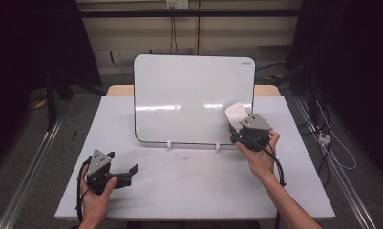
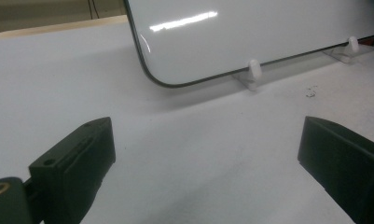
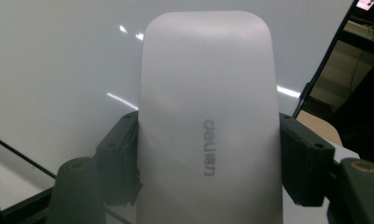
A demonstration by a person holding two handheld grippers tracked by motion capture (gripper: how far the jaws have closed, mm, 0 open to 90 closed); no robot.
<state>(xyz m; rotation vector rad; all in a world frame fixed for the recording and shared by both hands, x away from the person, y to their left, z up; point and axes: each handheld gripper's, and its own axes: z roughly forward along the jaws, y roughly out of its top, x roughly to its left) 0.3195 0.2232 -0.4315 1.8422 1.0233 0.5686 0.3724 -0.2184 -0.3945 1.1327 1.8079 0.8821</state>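
A white whiteboard [image 1: 189, 98] stands tilted on two small white clips [image 1: 169, 143] at the back of the table. My right gripper [image 1: 240, 125] is shut on a white board eraser [image 1: 236, 115], which it holds against the board's lower right part. In the right gripper view the eraser [image 3: 208, 121] stands upright between the two black jaws, its grey brand lettering facing me, with the board [image 3: 58, 65] right behind it. My left gripper [image 1: 123, 171] rests low at the table's front left, jaws wide open with nothing between them. The board's lower corner [image 2: 161, 79] lies ahead of it.
The white table [image 1: 189, 186] has a small dark speck [image 1: 185, 157] in front of the board. Dark curtains hang on both sides. Cables [image 1: 330, 138] lie on the floor to the right, and metal rails [image 1: 31, 167] run along the table's sides.
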